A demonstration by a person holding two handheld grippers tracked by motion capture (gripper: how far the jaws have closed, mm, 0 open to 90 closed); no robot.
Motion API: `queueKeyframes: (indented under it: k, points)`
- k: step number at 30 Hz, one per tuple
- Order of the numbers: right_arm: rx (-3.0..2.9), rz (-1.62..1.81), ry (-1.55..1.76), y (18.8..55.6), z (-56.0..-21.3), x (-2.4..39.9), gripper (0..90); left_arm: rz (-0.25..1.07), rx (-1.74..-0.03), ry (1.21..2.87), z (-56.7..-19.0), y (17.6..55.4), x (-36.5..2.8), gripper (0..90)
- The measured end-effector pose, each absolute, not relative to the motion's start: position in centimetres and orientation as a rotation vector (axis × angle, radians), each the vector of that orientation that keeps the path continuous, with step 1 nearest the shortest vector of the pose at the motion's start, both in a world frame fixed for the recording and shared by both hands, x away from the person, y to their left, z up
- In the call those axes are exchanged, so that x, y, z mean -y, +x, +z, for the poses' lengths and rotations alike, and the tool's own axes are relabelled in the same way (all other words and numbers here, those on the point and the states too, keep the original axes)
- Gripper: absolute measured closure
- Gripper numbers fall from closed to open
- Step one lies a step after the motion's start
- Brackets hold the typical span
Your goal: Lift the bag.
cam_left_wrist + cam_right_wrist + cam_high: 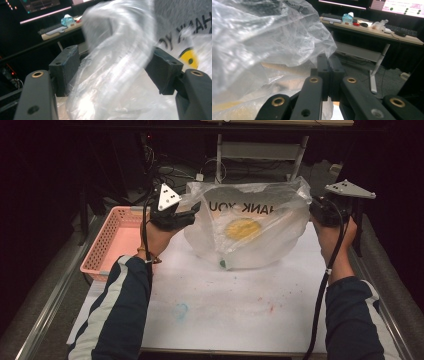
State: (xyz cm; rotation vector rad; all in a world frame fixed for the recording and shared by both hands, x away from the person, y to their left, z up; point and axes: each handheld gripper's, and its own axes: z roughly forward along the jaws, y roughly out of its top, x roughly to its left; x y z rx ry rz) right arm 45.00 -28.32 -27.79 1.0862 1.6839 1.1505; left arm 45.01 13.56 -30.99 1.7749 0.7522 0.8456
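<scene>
Both claws flank the clear plastic bag [250, 227] standing mid-table: my left gripper [194, 210] has its jaws spread, bag film loose between the pads [65, 65], while my right gripper [329, 65] is pinched tight on the bag's far edge. Beyond my left hand sits a pink basket [112, 237] (just off the white table [235, 305]).

The clear plastic bag [250, 227] is showing black lettering and a yellow round smiley print. The basket [112, 240] is glowing salmon pink. The tabletop [225, 305] is looking white, carrying faint blue and red stains. The sleeves [120, 315] are showing dark navy with white stripes.
</scene>
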Motion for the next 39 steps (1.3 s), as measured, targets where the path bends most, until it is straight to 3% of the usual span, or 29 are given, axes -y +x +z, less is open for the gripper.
queueKeyframes:
  k: [10, 20, 21, 22, 23, 24, 25, 27, 29, 35, 39]
  points:
    - [-1.727, 1.1, 1.107, 46.1, -29.5, 27.9, 87.2, 0.835, -0.804, 1.791, -33.0, 45.4, -13.8, 26.7]
    - [-1.691, 1.148, 1.096, 45.7, -29.6, 28.3, 64.2, 0.884, -0.827, 1.76, -33.0, 45.6, -13.8, 36.6]
    - [-1.663, 1.157, 1.087, 45.3, -29.1, 28.6, 52.5, 0.912, -0.824, 1.756, -32.9, 45.6, -13.8, 42.8]
    - [-1.663, 1.157, 1.087, 45.3, -29.1, 28.6, 52.5, 0.925, -0.827, 1.758, -32.8, 45.6, -13.9, 42.8]
    - [-1.659, 1.168, 1.082, 45.1, -28.9, 28.7, 50.6, 0.94, -0.847, 1.76, -32.8, 45.7, -13.8, 49.9]
    - [-1.647, 1.191, 1.059, 44.7, -28.3, 28.9, 46.6, 0.945, -0.856, 1.764, -32.7, 45.8, -13.8, 63.1]
    - [-1.647, 1.191, 1.059, 44.7, -28.3, 28.9, 46.6, 0.951, -0.858, 1.772, -32.6, 46.0, -13.9, 63.1]
    - [-1.611, 1.23, 1.035, 43.9, -27.7, 29.0, 43.1, 0.971, -0.878, 1.796, -32.4, 46.6, -13.9, 79.1]
    - [-1.609, 1.234, 1.034, 43.8, -27.6, 29.0, 41.7, 1.007, -0.901, 1.802, -32.0, 47.1, -14.0, 83.6]
    - [-1.619, 1.24, 1.042, 43.6, -27.5, 29.1, 38.5, 1.054, -0.991, 1.776, -31.3, 48.8, -14.9, 83.4]
    - [-1.656, 1.236, 1.053, 43.6, -28.9, 28.8, 38.5, 0.988, -0.974, 1.768, -31.4, 48.8, -14.8, 62.9]
